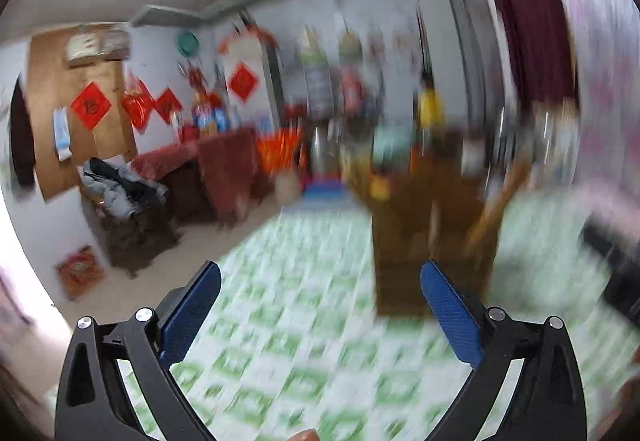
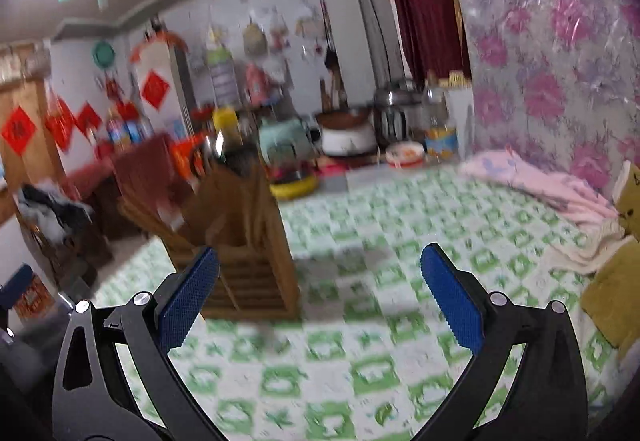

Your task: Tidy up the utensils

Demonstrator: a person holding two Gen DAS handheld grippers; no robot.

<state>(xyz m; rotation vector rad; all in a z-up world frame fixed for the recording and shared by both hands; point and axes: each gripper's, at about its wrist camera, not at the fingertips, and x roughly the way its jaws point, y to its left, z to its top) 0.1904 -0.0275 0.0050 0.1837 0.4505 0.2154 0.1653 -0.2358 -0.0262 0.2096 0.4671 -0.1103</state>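
A brown wooden utensil holder (image 2: pixel 244 241) stands upright on the green-and-white checked cloth (image 2: pixel 360 321), with wooden handles leaning out of its top. In the left wrist view the same wooden holder (image 1: pixel 424 241) is heavily blurred, ahead and slightly right. My left gripper (image 1: pixel 320 289) is open with nothing between its blue pads. My right gripper (image 2: pixel 320 281) is also open and empty; its left finger (image 2: pixel 192 289) overlaps the holder's lower left corner in view. No loose utensils show on the cloth.
A pink folded blanket (image 2: pixel 552 193) and a yellow-brown plush toy (image 2: pixel 616 273) lie at the right. Pots, a kettle and jars (image 2: pixel 360 133) crowd the far edge. A floral wall covering (image 2: pixel 560 41) rises on the right. A chair with clothes (image 1: pixel 120 189) stands at the left.
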